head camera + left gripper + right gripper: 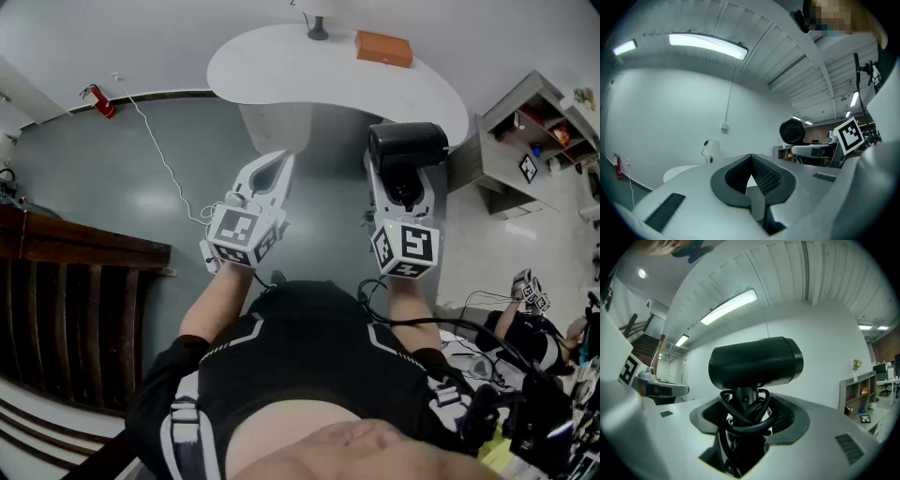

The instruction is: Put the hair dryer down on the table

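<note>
A black hair dryer (406, 145) stands upright in my right gripper (405, 187), barrel on top. In the right gripper view the hair dryer (754, 362) fills the middle, and my right gripper (745, 414) is shut on its handle, which has the black cord looped around it. My left gripper (281, 161) is held up beside it at the same height, shut with nothing in it; its dark pads (761, 176) meet at the tips. The hair dryer (792, 131) also shows off to the right in the left gripper view. The white rounded table (281, 66) lies ahead, beyond both grippers.
An orange box (382, 48) and a lamp base (319, 28) sit at the table's far side. A shelf unit (534, 131) stands to the right, a red fire extinguisher (98, 100) at the far left wall, and dark wooden stairs (56, 281) to my left.
</note>
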A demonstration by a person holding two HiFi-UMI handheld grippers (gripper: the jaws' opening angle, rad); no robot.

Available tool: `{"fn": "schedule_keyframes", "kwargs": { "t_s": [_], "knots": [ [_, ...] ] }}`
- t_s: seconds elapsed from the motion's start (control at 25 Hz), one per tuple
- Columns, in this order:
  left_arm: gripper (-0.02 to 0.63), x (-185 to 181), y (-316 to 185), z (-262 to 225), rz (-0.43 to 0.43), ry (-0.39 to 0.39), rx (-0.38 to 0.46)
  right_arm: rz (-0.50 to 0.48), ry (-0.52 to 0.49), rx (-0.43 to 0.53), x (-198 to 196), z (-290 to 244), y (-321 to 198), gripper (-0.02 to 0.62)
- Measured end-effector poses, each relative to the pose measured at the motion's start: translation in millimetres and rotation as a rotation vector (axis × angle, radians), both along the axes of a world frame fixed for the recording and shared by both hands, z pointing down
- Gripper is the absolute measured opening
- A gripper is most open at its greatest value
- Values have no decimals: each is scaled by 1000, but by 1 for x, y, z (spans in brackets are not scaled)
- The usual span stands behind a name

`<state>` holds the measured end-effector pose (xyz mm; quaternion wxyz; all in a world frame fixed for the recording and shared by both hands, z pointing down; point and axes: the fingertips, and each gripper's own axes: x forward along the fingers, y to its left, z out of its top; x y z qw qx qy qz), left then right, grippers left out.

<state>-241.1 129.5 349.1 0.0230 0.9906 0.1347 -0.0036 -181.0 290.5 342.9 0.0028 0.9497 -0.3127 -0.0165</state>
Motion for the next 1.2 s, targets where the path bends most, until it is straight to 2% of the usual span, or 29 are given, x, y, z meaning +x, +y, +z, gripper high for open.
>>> {"fn": "schedule_keyframes", "kwargs": {
  "t_s": [0.68,1.2],
  "knots": [
    [31,-4,-12,2,24,3,-16,25,7,16,-6,-4,-8,275],
    [31,-3,-52,11,70,5,-18,43,20,32,-9,-6,-51,275]
  ]
}}
